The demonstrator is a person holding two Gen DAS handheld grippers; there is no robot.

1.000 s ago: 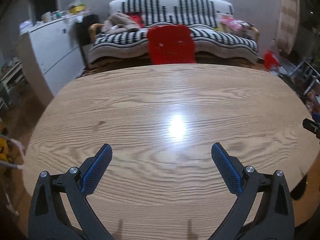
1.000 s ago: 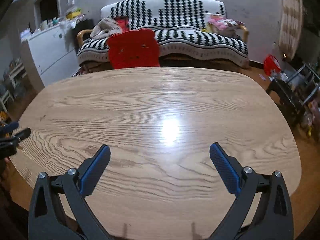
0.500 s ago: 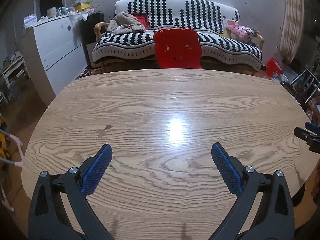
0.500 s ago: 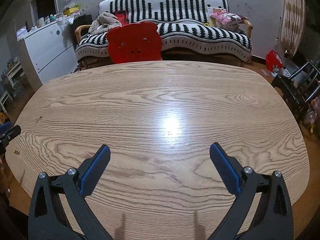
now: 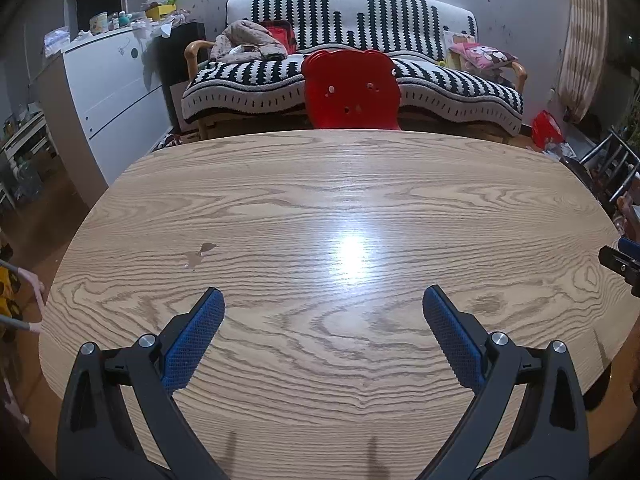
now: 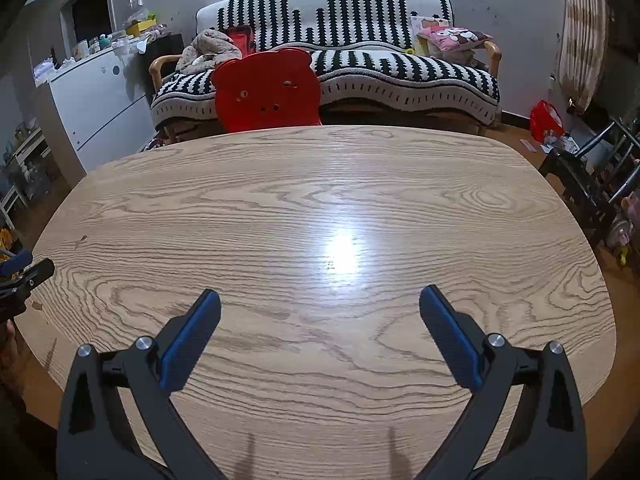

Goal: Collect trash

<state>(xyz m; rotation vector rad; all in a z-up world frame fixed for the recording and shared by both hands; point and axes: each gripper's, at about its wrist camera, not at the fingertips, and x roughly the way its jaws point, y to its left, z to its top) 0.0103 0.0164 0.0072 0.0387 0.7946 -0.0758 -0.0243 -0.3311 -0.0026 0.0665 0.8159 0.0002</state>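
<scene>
You are holding the left tool (image 5: 323, 300) over the near edge of the desk (image 5: 320, 184), its blue-padded fingers (image 5: 192, 336) spread wide with nothing between them. You are holding the right tool (image 6: 320, 298) the same way, fingers (image 6: 448, 336) wide apart and gripping nothing. Each tool is poking into the other camera's picture: the right tool's tip at the desk's right edge in the left wrist view, the left tool's tip at the desk's left edge in the right wrist view.

The only thing lying on the wood-grain top is a small brownish scrap (image 5: 207, 247) with a few tiny flecks (image 5: 193, 258) just beside it, sitting toward the desk's left edge, ahead of the left tool's left finger and apart from it. From the right wrist view it is showing only as a small dark mark (image 6: 83, 237) near the left edge; too small to tell what it is. A bright lamp glare (image 5: 352, 252) is sitting mid-desk.

Past the far edge a red bear-shaped chair back (image 5: 351, 89) is standing against the desk. Behind it a black-and-white patterned sofa (image 5: 360, 64) is carrying a heap of clothes (image 5: 248, 44) on its left end and a pink cartoon cushion (image 5: 482, 55) on its right. A white cabinet (image 5: 108, 92) is standing at the left, cluttered on top; labels there are too small to read. A red bag (image 5: 547, 130) is lying on the floor at the right. No writing is readable anywhere.
</scene>
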